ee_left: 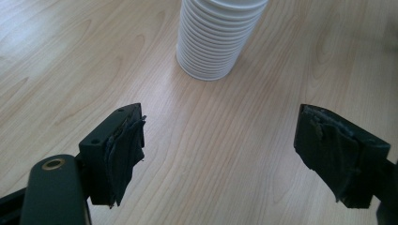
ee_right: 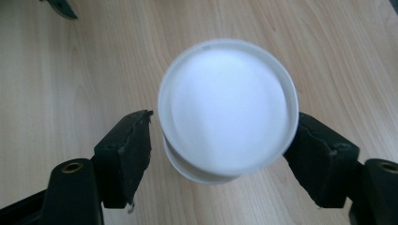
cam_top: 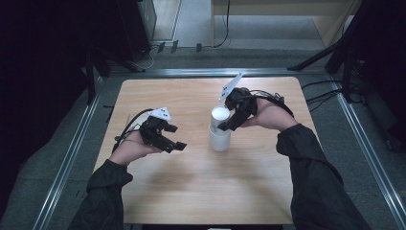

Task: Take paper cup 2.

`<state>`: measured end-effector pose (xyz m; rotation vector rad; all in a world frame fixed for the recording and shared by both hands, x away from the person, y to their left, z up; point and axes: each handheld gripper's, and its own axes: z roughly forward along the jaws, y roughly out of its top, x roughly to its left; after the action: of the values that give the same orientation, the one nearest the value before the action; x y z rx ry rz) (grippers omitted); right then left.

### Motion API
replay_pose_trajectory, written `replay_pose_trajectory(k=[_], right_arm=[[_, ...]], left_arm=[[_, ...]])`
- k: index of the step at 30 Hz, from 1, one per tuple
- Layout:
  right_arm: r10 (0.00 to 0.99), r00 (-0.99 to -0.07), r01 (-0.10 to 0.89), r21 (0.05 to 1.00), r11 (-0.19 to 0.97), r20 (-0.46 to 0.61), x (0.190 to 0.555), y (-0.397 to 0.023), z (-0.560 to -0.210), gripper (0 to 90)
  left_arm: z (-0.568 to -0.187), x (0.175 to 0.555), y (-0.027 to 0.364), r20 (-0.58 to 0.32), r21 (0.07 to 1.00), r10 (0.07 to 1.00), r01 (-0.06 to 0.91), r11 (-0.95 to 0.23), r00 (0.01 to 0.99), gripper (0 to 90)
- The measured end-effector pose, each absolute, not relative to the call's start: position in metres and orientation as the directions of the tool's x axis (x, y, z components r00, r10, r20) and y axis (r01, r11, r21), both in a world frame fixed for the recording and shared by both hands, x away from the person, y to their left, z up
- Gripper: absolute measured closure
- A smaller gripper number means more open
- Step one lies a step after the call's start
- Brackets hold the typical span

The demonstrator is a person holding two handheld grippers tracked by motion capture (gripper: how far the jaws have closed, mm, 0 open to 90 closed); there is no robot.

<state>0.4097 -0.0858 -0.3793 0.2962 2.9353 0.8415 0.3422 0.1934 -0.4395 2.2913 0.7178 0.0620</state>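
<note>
Right gripper [ee_right: 220, 140] straddles the top of the inverted cup stack [cam_top: 219, 129], jaws loosely apart, apparently releasing; left gripper [ee_left: 220, 150] waits wide, empty

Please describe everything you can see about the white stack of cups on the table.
The stack of cups is white, probably plastic or paper, nested upside down, so closed bases face up and ribbed rims line its side. It stands upright near the middle of the wooden table. The right tongs straddle its top; the left pad stands clear, but contact on the right cannot be told. The open left tongs are apart from it.
</note>
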Motion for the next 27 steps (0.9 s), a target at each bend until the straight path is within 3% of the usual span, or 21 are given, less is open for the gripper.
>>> replay_pose_trajectory(k=[6,12,27], right_arm=[[0.211,-0.977,0.181,0.468,0.865,-0.014,0.416,-0.072,-0.373,32.7],[0.205,-0.979,0.176,0.437,0.882,-0.021,0.416,-0.068,-0.37,33.5],[0.216,-0.976,0.191,0.456,0.869,-0.001,0.416,-0.074,-0.352,33.4]], left_arm=[[-0.44,0.342,0.193,-0.161,0.657,0.509,0.477,-0.584,0.845,16.5],[-0.438,0.341,0.192,-0.157,0.661,0.508,0.472,-0.584,0.847,16.8],[-0.437,0.341,0.194,-0.16,0.665,0.502,0.469,-0.581,0.85,16.8]])
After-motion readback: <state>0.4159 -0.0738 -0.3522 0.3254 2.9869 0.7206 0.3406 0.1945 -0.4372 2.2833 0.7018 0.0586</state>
